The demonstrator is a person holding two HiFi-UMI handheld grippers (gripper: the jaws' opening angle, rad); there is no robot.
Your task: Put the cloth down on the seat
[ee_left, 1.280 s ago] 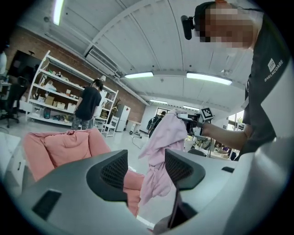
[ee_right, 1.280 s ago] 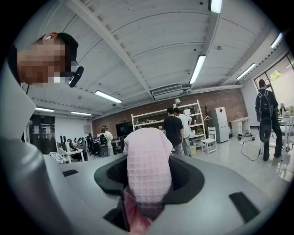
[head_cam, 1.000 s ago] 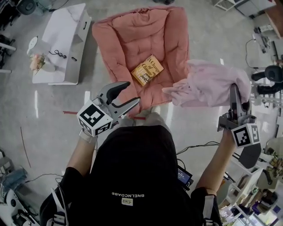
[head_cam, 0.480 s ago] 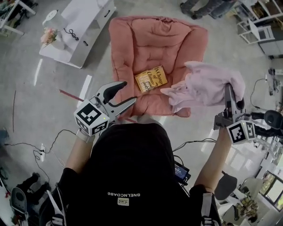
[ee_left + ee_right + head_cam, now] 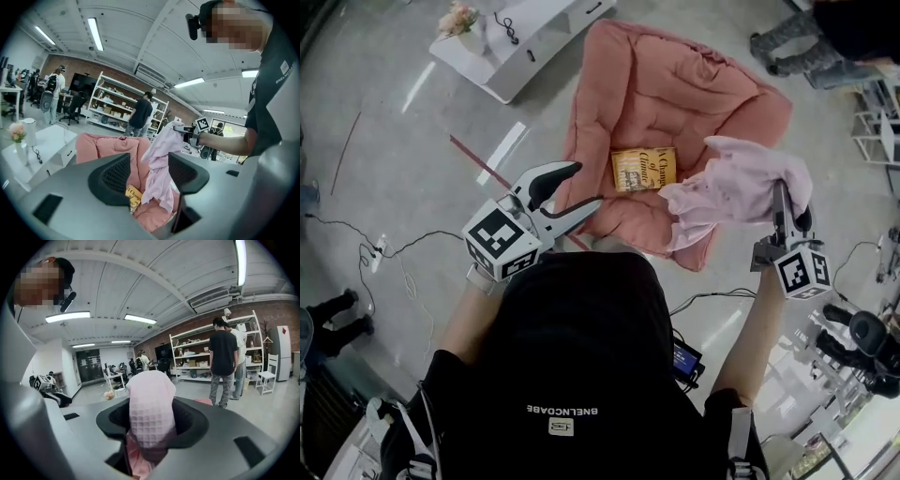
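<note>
Right gripper view shows our right gripper [image 5: 151, 427] clamped on the pale pink waffle-weave cloth [image 5: 150, 394], which bunches over its tips and droops toward our left gripper [image 5: 583, 186]. That one stands with its jaws apart, holding nothing. Just ahead of both lies the salmon quilted cushion seat [image 5: 675, 84], with a yellow paperback book [image 5: 643, 170] flat on it beyond the left jaws.

Right tongs [image 5: 152, 423] clamped on pink waffle cloth [image 5: 151, 397] — bunched upright, person [image 5: 222, 362] by shelving [image 5: 191, 355] behind

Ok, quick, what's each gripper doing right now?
Left gripper: open, holding nothing.
Right gripper: closed on the pink cloth.
</note>
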